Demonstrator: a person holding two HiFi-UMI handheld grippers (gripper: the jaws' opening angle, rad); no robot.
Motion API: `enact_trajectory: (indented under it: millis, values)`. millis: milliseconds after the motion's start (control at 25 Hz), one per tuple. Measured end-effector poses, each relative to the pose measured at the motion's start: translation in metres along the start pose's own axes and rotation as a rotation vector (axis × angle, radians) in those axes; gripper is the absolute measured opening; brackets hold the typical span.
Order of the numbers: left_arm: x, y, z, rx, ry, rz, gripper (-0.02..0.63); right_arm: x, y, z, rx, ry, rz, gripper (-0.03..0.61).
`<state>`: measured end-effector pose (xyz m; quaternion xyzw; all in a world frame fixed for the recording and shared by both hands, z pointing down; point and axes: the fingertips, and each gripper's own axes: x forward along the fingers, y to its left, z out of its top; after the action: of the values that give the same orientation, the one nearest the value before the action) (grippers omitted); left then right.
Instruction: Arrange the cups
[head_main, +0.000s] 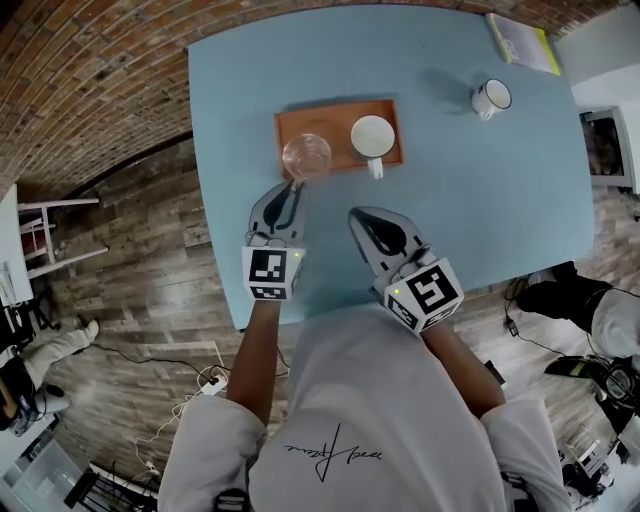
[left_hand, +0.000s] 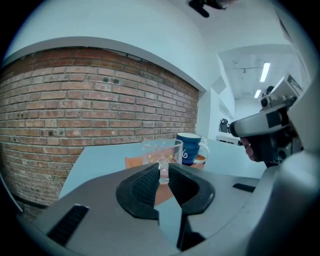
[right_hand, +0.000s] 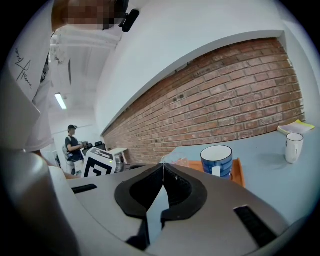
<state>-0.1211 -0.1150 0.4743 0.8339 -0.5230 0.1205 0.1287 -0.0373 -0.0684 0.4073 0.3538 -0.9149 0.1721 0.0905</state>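
A clear glass cup (head_main: 306, 156) with small star marks (left_hand: 161, 151) is over the front left corner of the orange tray (head_main: 290, 125). My left gripper (head_main: 292, 186) is shut on its handle, which shows pinched between the pads (left_hand: 163, 172). A blue mug (head_main: 372, 136) with a white inside stands on the tray's right half (right_hand: 216, 160), handle toward me. My right gripper (head_main: 362, 215) is shut with nothing in it (right_hand: 162, 166), just in front of the tray. A white mug (head_main: 491, 97) stands alone on the table at the far right (right_hand: 293, 146).
The blue table (head_main: 480, 200) ends at a front edge close to my body. A yellow-green book (head_main: 522, 42) lies at the far right corner. A brick wall runs behind the table. Another person (right_hand: 74, 145) stands far off in the room.
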Motion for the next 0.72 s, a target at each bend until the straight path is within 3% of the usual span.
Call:
enact_trajectory:
  millis: [720]
  values:
    - [0.004,-0.009,0.009,-0.037,-0.03,0.264,0.054,-0.018,0.005,0.007,-0.071,-0.005,-0.002,0.023]
